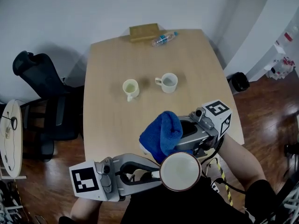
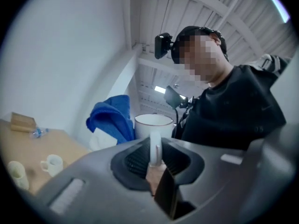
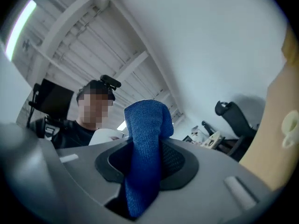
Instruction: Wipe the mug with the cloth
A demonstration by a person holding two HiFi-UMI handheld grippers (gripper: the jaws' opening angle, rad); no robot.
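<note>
Matt, nubbly microfibre pile on the blue cloth (image 3: pixel 145 139). Smooth glossy glaze on the white round mug (image 1: pixel 180 171), with a thin dark rim. Grey matt moulded plastic on left gripper (image 2: pixel 155 153) and right gripper (image 3: pixel 145 160); black ribbed pads (image 2: pixel 135 160). Pale wood-grain table (image 1: pixel 140 69) smooth, low sheen. Dark plank floor (image 1: pixel 261 106) polished, glossy.

Office-type room. A light wooden table (image 1: pixel 112 78) stands against a plain white wall (image 1: pixel 70 13). A black swivel chair (image 1: pixel 42 87) sits at its left. Dark wood-plank floor (image 1: pixel 261 106). White-beamed ceiling (image 2: pixel 187 13) overhead.
</note>
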